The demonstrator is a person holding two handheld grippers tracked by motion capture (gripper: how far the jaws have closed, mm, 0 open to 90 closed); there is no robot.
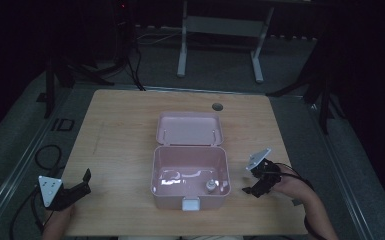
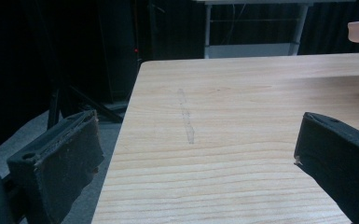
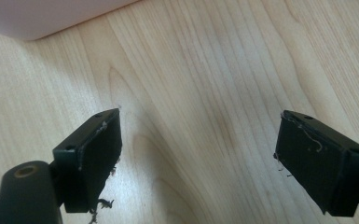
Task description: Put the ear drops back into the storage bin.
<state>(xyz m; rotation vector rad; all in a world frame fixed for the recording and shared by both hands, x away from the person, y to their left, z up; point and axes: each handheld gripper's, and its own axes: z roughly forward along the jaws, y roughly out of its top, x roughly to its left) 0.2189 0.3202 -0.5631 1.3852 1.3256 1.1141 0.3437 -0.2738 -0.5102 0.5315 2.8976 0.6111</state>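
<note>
Right gripper [image 1: 254, 183], jaws wide and empty, sits just beside the open pink box [image 1: 190, 202], nearer than the left gripper [image 1: 78, 186].

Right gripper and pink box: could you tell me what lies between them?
Bare wooden table separates the right gripper from the pink box in the high view.

Lighting: dim overall; room beyond the table [image 1: 125, 125] nearly black. Glare: pale glints inside the pink box [image 1: 190, 172]. Focus: gripper views sharp on wood grain, brighter, soft shadows.
</note>
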